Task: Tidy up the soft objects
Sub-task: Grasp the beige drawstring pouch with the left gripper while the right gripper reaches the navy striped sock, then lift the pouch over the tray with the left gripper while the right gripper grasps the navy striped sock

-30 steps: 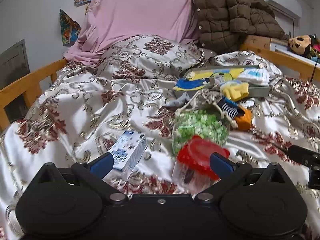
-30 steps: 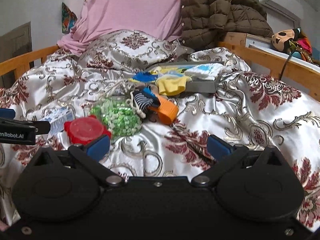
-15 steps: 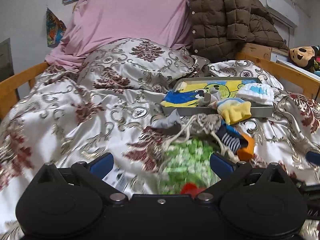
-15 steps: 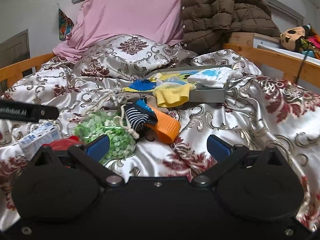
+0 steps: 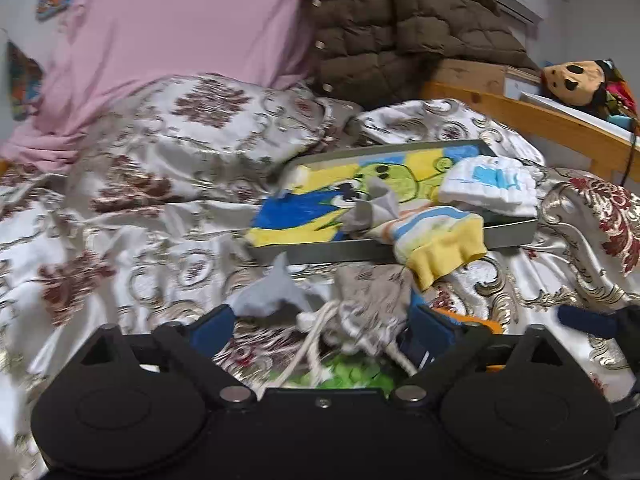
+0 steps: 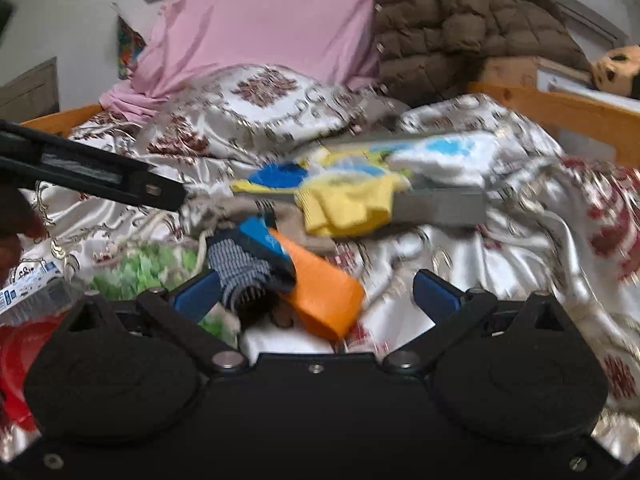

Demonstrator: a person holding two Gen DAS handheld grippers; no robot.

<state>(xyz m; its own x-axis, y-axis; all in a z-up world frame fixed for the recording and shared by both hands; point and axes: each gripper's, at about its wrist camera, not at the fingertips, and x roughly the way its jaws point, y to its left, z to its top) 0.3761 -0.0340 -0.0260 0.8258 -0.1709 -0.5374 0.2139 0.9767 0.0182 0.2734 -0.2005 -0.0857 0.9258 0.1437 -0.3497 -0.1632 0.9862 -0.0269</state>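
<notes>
We hold the left hand-held gripper (image 5: 322, 326) low over the bed, its jaws wide but closing, with the beige drawstring bag (image 5: 370, 300) and its white cord (image 5: 310, 350) lying between the blue pads; the pads do not press on it. A grey sock (image 5: 272, 292) lies just beyond the left pad. Our right hand-held gripper (image 6: 316, 292) is also wide and closing, with a striped navy sock (image 6: 244, 270) and an orange sock (image 6: 320, 292) between its pads, neither pinched. Farther up the patterned bedspread (image 5: 132, 216) sits a grey tray (image 5: 508, 234) holding a yellow-and-blue cartoon cloth (image 5: 304, 212) and a white-and-blue folded cloth (image 5: 490, 186), with a yellow sock (image 5: 444, 246) draped over its near rim. A bag of green pieces (image 6: 140, 268) lies to the left of the striped sock.
</notes>
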